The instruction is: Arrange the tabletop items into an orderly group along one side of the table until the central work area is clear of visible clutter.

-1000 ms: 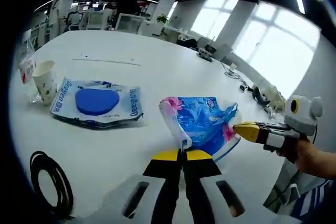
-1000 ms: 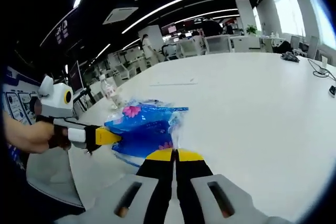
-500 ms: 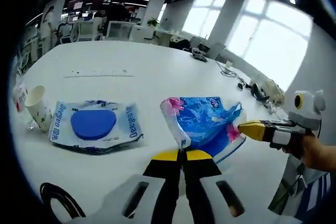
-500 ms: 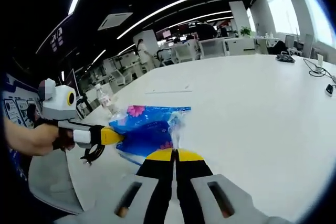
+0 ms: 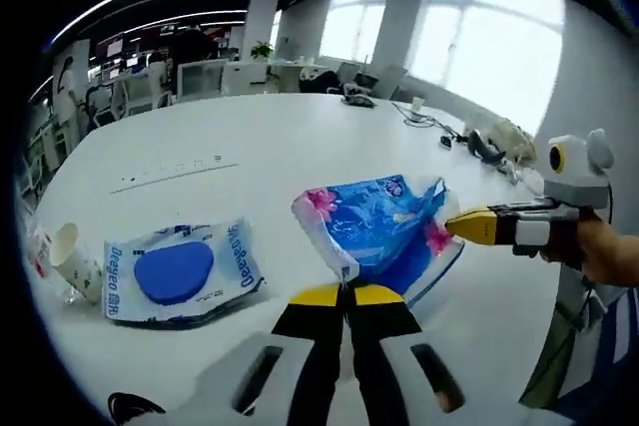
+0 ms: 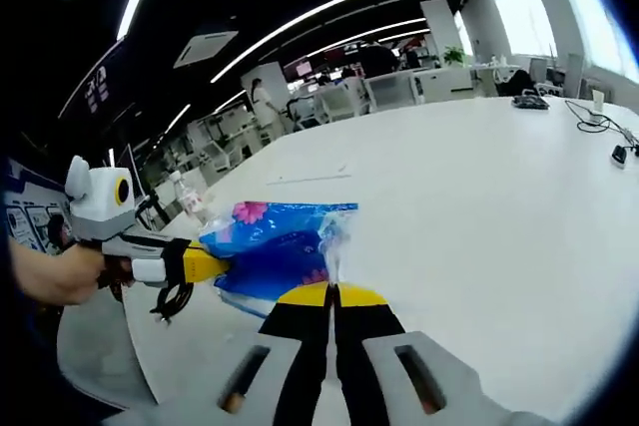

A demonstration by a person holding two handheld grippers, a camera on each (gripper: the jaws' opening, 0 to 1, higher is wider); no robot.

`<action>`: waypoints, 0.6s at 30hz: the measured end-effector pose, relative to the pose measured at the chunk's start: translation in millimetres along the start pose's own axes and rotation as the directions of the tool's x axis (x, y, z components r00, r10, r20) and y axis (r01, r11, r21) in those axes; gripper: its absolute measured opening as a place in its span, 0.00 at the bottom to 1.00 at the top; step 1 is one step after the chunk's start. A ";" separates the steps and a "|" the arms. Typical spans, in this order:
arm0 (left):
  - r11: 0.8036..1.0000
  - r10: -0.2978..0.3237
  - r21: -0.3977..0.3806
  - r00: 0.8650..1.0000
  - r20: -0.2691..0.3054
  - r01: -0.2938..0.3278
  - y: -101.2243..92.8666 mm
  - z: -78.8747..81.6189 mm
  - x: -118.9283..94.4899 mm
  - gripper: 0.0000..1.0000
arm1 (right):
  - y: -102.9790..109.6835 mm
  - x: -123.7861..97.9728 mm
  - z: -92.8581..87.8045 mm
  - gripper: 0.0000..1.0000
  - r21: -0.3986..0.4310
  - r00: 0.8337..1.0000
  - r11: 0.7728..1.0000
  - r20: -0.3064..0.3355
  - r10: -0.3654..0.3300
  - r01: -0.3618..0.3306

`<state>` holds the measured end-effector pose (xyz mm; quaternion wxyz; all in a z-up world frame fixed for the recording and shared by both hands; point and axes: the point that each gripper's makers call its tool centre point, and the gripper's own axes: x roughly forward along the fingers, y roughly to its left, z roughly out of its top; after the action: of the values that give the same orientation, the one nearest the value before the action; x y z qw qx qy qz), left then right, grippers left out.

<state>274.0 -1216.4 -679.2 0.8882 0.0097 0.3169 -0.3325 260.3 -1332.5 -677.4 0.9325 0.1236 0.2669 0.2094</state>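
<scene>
right now the blue flowered plastic bag [image 5: 384, 231] [image 6: 275, 246] is lifted off the white table [image 5: 250, 142] [image 6: 479, 207], stretched between the two grippers: the left gripper [image 5: 346, 291] [image 6: 205, 264] has its jaws closed on one edge of it, and the right gripper [image 6: 332, 293] [image 5: 464, 226] has its jaws pinched shut on the opposite edge. beside it on the table lies a clear packet holding a blue pad [image 5: 178, 271], flat, and further out a paper cup [image 5: 70, 256] lies tipped next to a plastic bottle [image 6: 190, 202]. a black cable [image 6: 172, 298] sits at the near edge. the table is broad and glossy white, in an open office with desks, chairs, ceiling strip lights and big bright windows [image 5: 479, 37].
</scene>
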 end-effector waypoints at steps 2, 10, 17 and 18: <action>1.000 -0.002 0.006 1.000 -0.003 0.002 -0.2 0.6 2.4 0.01 | -1.4 -0.5 -0.6 0.00 0.001 1.000 1.000 -0.004 -0.004 0.004; 1.000 -0.012 0.024 1.000 -0.009 0.012 1.1 22.5 15.3 0.01 | -11.0 -1.9 14.4 0.00 0.031 0.999 0.999 0.026 -0.028 0.028; 1.000 -0.003 0.029 1.000 -0.024 0.003 4.7 24.8 21.7 0.02 | -13.6 3.1 20.8 0.00 0.031 0.999 0.999 0.037 -0.033 0.032; 1.000 -0.001 0.029 0.999 -0.043 0.002 4.4 21.0 21.9 0.02 | -13.7 3.5 20.9 0.00 0.029 0.999 0.999 0.037 -0.033 0.032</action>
<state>301.0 -1230.5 -675.8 0.8807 0.0296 0.3310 -0.3376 278.9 -1345.5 -666.4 0.9387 0.1366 0.2545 0.1881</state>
